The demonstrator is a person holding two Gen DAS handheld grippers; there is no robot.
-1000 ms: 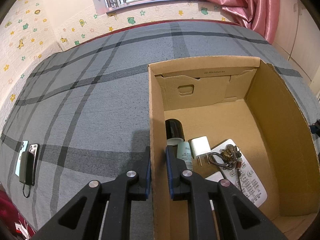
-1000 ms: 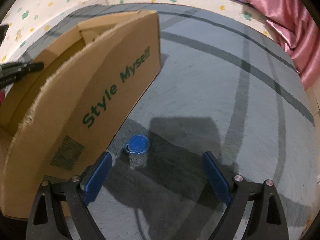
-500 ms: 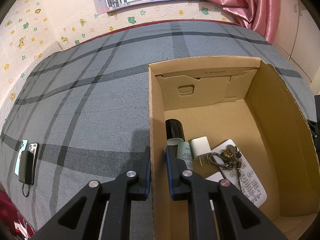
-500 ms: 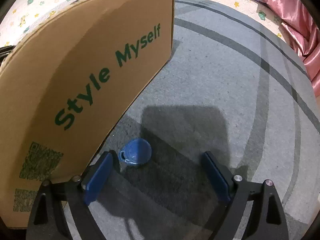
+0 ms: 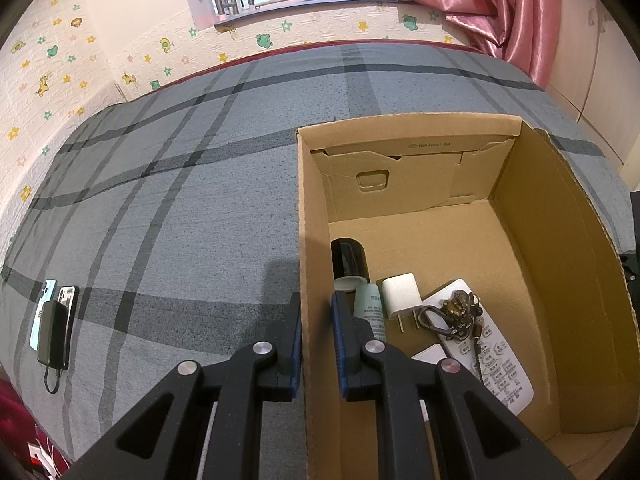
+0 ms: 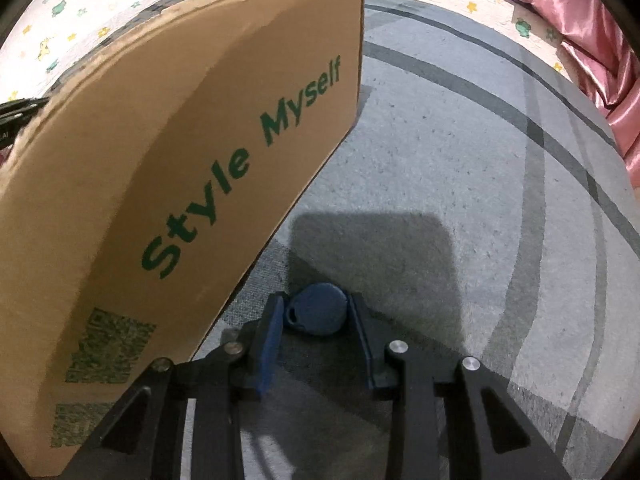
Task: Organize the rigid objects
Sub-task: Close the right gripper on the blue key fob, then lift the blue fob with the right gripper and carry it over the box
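Grey plaid bedspread (image 5: 180, 208): left jaws clamp cardboard box (image 5: 316, 240) wall, right jaws closing around blue tag (image 6: 320, 314)

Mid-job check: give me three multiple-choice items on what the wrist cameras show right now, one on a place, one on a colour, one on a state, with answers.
1. Where does the key fob lie?
A. inside the box
B. on the bedspread beside the cardboard box
C. on the phones

2. What colour is the box's lettering?
A. green
B. red
C. black

3. What is the left gripper doing?
A. standing wide open over the bedspread
B. holding the remote
C. clamped on the box's side wall

Answers: 1 B, the fob rests on grey fabric by the box's outer face, between the closing jaws of the right gripper; 2 A, "Style Myself" is green; 3 C, cardboard sits between its pads.
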